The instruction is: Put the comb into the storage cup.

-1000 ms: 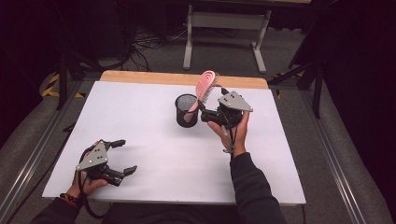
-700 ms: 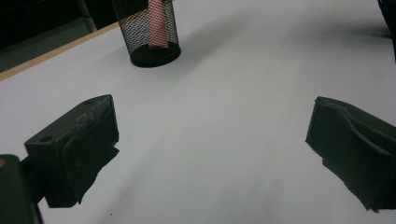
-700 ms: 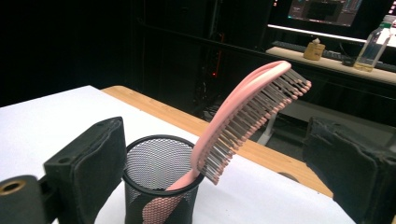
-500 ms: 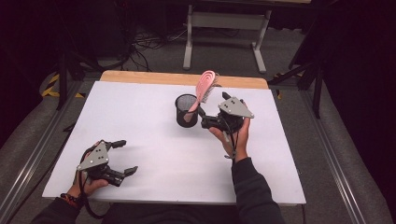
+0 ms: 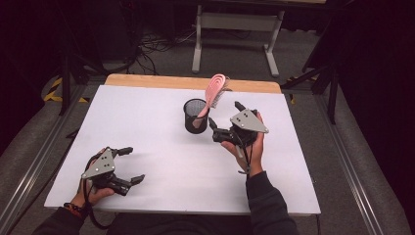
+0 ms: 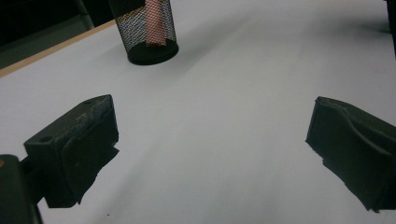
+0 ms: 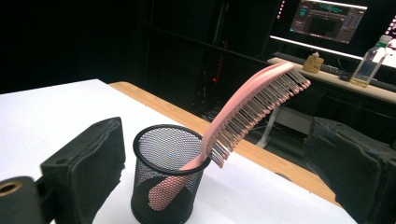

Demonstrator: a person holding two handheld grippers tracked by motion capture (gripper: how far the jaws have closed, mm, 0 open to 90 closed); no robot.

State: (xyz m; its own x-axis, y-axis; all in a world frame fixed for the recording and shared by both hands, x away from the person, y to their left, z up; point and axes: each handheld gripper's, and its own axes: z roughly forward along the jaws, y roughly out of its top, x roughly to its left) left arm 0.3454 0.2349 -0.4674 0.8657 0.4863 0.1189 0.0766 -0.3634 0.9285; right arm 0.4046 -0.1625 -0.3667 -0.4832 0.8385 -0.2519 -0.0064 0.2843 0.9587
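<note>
Pink brush [image 5: 215, 93] leans handle-down in the mesh cup [image 5: 195, 115], just beyond your right gripper [image 5: 226, 116], jaws wide; left gripper [image 5: 128, 165] wide, far.

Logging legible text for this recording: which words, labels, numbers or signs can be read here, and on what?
None can be read.
Lit computer monitor in the dark background: on-screen text too small and blurred.
Clear plastic bottle on the far desk: no label legible.
Black mesh cup and pink plastic hairbrush: no markings visible.
</note>
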